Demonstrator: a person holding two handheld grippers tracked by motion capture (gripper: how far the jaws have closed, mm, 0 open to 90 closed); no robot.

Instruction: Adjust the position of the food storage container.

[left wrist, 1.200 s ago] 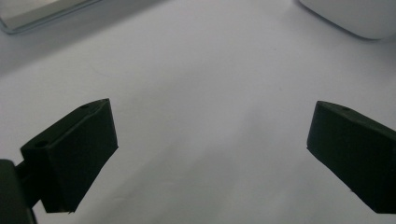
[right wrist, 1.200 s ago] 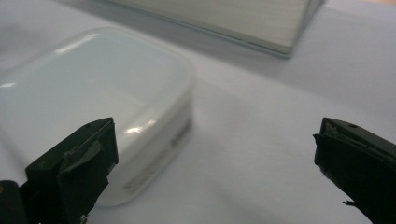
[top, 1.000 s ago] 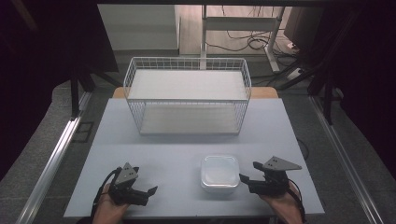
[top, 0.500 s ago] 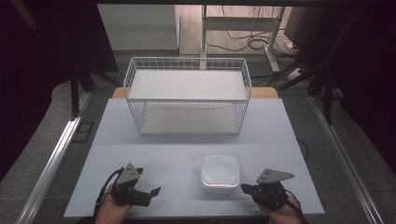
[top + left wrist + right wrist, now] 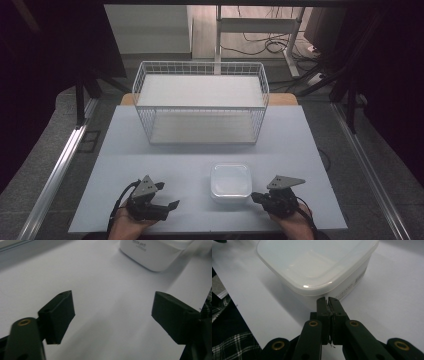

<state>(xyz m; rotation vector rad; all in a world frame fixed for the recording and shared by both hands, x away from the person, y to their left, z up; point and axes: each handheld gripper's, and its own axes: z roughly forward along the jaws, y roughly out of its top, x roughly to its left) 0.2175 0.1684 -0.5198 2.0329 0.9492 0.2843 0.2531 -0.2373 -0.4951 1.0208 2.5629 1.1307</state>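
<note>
Two grippers sit at the near edge of one white desk (image 5: pixel 150 150), with one container between them and one wire basket beyond.

At the near left, the left gripper (image 5: pixel 170 207) rests low over the desk in the person's hand, pointing to the right toward the container. In the left gripper view its two black jaws stand well apart with bare desk between them, though they have just been closing a little; nothing is between them.

Right of it, near the middle of the near edge, stands one white plastic container (image 5: pixel 230 181), square with rounded corners and covered by a translucent lid. It stands upright on the desk, apart from the left gripper.

At the near right, the right gripper (image 5: pixel 256 197) points left at the container, its tip just beside the container's right wall. In the right gripper view its two jaws are pressed together with nothing held, and their tips sit just short of the container's side below the lid's rim; I cannot tell whether they touch it.

At the far middle of the desk stands one white wire basket (image 5: pixel 200 107), long and rectangular.
</note>
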